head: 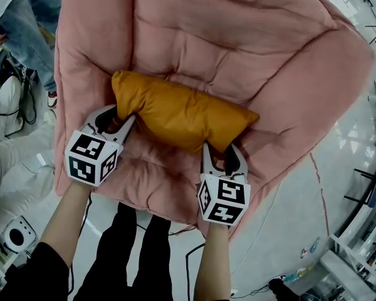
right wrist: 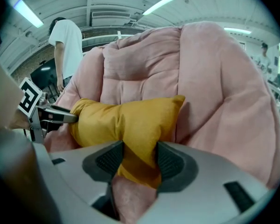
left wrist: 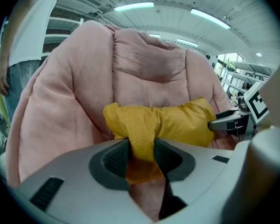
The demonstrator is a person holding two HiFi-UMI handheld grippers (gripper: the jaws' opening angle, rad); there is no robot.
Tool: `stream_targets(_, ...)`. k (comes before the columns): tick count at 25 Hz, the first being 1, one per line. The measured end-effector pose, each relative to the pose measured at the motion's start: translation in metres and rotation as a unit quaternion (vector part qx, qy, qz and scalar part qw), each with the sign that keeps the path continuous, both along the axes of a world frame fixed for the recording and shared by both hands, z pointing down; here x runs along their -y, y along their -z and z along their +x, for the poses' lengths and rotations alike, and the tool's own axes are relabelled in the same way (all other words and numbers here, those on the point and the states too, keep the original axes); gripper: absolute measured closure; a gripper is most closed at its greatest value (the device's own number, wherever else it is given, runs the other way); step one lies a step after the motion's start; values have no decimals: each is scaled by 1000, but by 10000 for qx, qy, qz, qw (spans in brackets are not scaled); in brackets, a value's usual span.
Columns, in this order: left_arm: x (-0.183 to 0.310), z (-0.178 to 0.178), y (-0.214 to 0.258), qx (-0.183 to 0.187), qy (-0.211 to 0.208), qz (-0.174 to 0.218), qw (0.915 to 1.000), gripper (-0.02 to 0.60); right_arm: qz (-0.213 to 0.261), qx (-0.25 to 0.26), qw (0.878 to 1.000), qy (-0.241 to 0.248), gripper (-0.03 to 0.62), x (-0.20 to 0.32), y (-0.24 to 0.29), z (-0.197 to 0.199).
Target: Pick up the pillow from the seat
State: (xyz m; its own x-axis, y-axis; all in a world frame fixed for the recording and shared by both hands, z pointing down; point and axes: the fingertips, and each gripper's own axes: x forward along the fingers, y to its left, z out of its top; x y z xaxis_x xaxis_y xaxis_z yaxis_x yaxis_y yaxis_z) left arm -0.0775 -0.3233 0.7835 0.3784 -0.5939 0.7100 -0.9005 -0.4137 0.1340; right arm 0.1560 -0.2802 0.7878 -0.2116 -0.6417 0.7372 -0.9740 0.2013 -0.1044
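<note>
Pink padded seat (head: 194, 36), mustard pillow (head: 175, 115) across its mid, pale floor (head: 288, 218) underneath

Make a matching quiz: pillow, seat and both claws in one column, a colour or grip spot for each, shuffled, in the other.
1 pillow
2 seat
3 left claw
4 right claw

A pink
B shut on the pillow's right end, head view
C mustard yellow
D shut on the pillow's left end, head view

Pairs: 1-C, 2-A, 3-D, 4-B
</note>
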Motion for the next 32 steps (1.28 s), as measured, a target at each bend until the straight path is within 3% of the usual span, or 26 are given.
stream_targets(11, -13, 2, 41, -31, 23, 394, 9992, 419, 285, 16, 9996, -55, 356, -14, 33, 4)
stream_targets(32, -22, -7, 170, -243, 48, 1350, 9905, 422, 1161, -49, 9932, -80, 359, -21, 160, -5)
